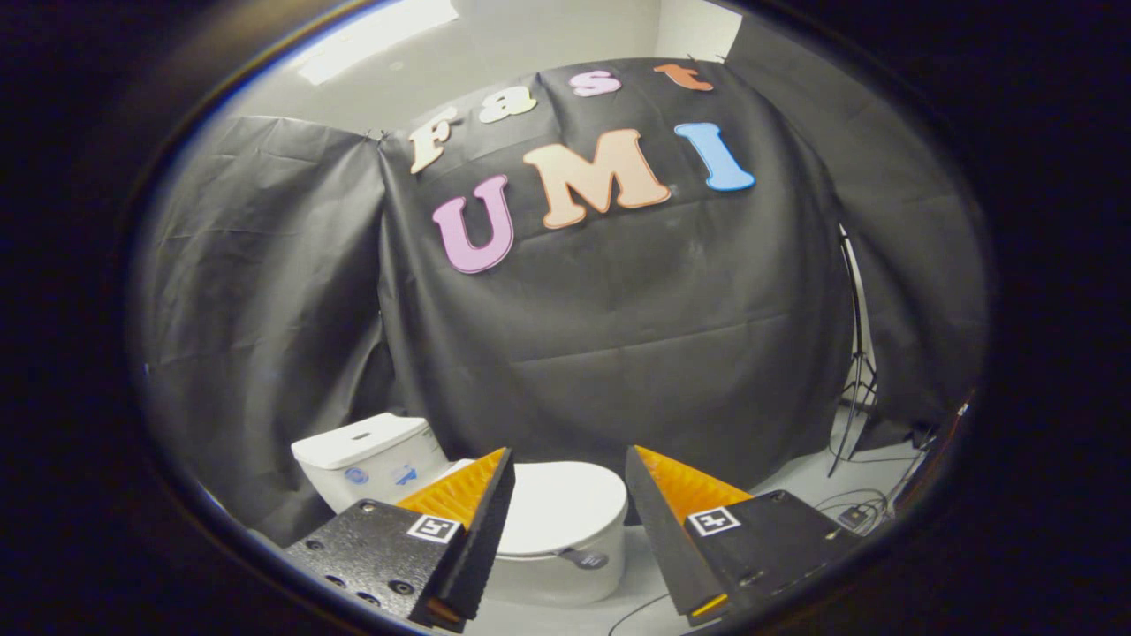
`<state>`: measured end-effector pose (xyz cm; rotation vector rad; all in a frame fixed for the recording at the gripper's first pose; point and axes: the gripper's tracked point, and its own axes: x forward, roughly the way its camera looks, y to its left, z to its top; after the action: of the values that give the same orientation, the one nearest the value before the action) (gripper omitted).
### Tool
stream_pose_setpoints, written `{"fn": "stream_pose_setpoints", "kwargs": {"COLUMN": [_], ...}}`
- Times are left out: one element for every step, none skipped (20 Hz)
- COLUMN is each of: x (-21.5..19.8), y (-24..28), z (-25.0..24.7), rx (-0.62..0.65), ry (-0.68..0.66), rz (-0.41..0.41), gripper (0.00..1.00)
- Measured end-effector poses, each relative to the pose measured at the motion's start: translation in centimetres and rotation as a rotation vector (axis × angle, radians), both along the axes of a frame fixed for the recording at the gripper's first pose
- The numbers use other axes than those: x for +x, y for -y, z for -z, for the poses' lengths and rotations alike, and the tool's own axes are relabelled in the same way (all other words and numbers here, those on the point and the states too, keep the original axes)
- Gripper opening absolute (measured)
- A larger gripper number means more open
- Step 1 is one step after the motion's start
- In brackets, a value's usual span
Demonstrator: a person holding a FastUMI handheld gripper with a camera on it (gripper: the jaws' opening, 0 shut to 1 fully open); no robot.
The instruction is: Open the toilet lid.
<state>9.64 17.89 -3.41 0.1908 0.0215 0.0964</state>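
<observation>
Glossy toilet lid (565, 508) (shut), tool (570, 464) agape

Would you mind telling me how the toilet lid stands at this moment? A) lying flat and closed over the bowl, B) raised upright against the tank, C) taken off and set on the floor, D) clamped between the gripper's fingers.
A: the toilet lid lies flat over the bowl, beyond the open gripper, whose fingers touch nothing; the tank stands behind it.

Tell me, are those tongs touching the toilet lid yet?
Apart. The gripper view shows the open tongs hovering short of the closed toilet lid, seen between the fingers.
</observation>
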Motion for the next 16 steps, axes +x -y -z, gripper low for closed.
{"fn": "stream_pose_setpoints", "kwargs": {"x": [-0.3, -0.4, -0.5, -0.6, -0.9, -1.0, -1.2, -1.2, -1.3, -1.3, -1.3, -1.0, -0.9, -0.7, -0.4, 0.0], "y": [-0.1, -0.2, -0.3, -0.3, -0.4, -0.4, -0.3, -0.1, 0.1, 0.2, 0.2, 0.4, 0.4, 0.5, 0.5, 0.6], "z": [0.4, 0.7, 1.1, 1.5, 2.0, 2.3, 2.7, 2.9, 3.2, 3.5, 3.9, 4.4, 5.0, 5.6, 6.1, 6.7], "rx": [0.013, 0.033, 0.049, 0.058, 0.060, 0.064, 0.071, 0.081, 0.093, 0.105, 0.120, 0.139, 0.162, 0.187, 0.215, 0.247], "ry": [-0.002, -0.007, -0.015, -0.023, -0.031, -0.040, -0.050, -0.061, -0.068, -0.074, -0.083, -0.097, -0.112, -0.127, -0.141, -0.156], "rz": [-0.003, -0.006, -0.006, -0.001, 0.001, 0.001, 0.004, 0.012, 0.016, 0.017, 0.019, 0.020, 0.018, 0.013, 0.010, 0.008], "gripper": [0.79, 0.78, 0.79, 0.79, 0.78, 0.78, 0.78, 0.78, 0.78, 0.78, 0.78, 0.78, 0.78, 0.78, 0.78, 0.77]}}
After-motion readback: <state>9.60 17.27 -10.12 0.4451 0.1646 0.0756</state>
